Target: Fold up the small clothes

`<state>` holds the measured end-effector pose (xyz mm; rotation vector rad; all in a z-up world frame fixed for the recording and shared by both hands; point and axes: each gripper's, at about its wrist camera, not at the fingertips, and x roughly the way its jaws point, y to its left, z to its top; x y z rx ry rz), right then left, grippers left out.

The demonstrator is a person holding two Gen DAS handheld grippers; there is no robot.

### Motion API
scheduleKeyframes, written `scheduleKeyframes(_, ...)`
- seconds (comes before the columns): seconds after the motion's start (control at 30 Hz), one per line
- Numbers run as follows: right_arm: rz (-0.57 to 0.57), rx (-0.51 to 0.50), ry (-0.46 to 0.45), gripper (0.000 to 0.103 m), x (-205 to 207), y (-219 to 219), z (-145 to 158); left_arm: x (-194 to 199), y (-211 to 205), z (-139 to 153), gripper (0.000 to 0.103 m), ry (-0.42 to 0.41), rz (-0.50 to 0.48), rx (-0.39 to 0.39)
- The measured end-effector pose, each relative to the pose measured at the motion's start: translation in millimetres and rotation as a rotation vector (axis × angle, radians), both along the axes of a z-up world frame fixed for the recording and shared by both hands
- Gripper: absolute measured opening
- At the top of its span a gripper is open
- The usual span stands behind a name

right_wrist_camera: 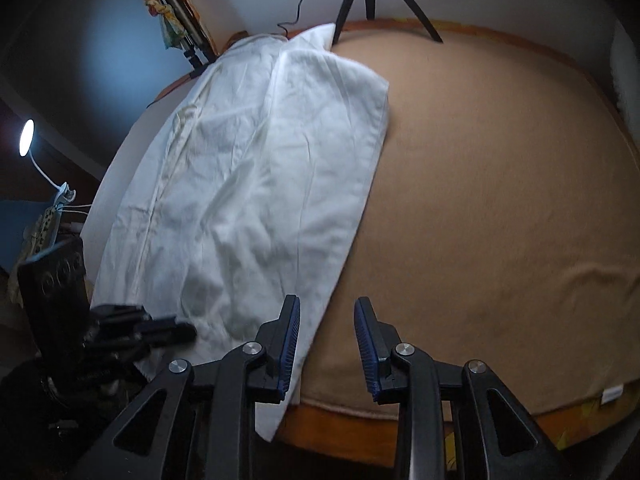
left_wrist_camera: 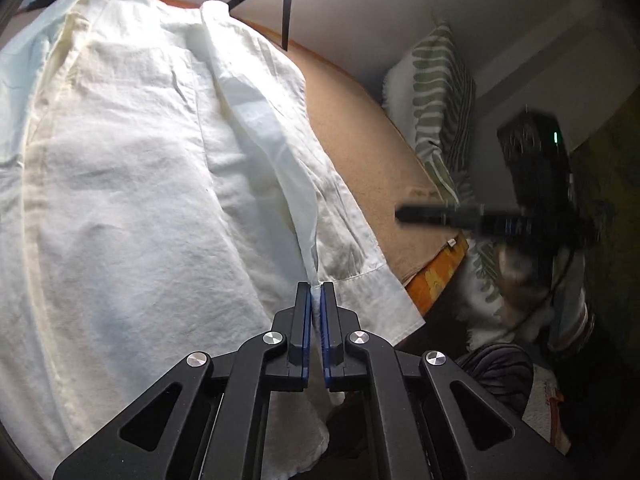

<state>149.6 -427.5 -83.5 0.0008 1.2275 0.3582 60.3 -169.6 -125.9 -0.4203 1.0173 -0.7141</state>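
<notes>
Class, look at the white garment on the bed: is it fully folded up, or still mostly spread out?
Mostly spread out: the white garment lies long and flat across the bed, with only one side edge turned over.

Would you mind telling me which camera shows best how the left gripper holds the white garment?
The left wrist view: the left gripper fills the foreground, shut on a pinched fold of the white garment. The right wrist view shows that gripper only as a dark blur at the garment's near left edge, with the grip itself unreadable.

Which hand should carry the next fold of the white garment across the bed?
Probably left. The left gripper is shut on a pinched edge of the white garment. The right gripper is open and empty, above the tan blanket beside the cloth.
</notes>
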Motion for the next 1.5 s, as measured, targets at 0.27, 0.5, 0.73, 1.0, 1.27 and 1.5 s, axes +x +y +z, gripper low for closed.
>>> scheduleKeyframes(0.27, 0.056, 0.018, 0.036, 0.011, -26.8, 18.6, -22.3, -7.4, 3.3, 9.5, 0.003, 0.007, 0.03, -0.054)
scheduleKeyframes(0.5, 0.045, 0.103, -0.027, 0.002, -31.3, 22.1, 11.0, -17.1, 15.1, 30.6, 0.002, -0.037, 0.067, -0.075)
scheduleKeyframes(0.73, 0.103, -0.003, -0.003, 0.002, -44.4, 32.2, -1.0, -26.2, 7.7, 5.7, 0.002, -0.011, 0.048, 0.028)
scheduleKeyframes(1.0, 0.129, -0.139, 0.012, 0.006, -45.4, 33.4, -15.4, -46.8, 14.8, 26.3, 0.013, -0.103, 0.047, 0.207)
scheduleKeyframes(1.27, 0.089, -0.022, -0.058, 0.022, -41.0, 7.7, 23.8, -52.6, -8.0, 52.3, 0.013, -0.263, -0.025, 0.192)
scheduleKeyframes(1.5, 0.055, 0.027, -0.202, 0.022, -1.1, -4.8, 52.2, -24.6, -25.3, 28.9, 0.013, -0.223, 0.031, 0.25)
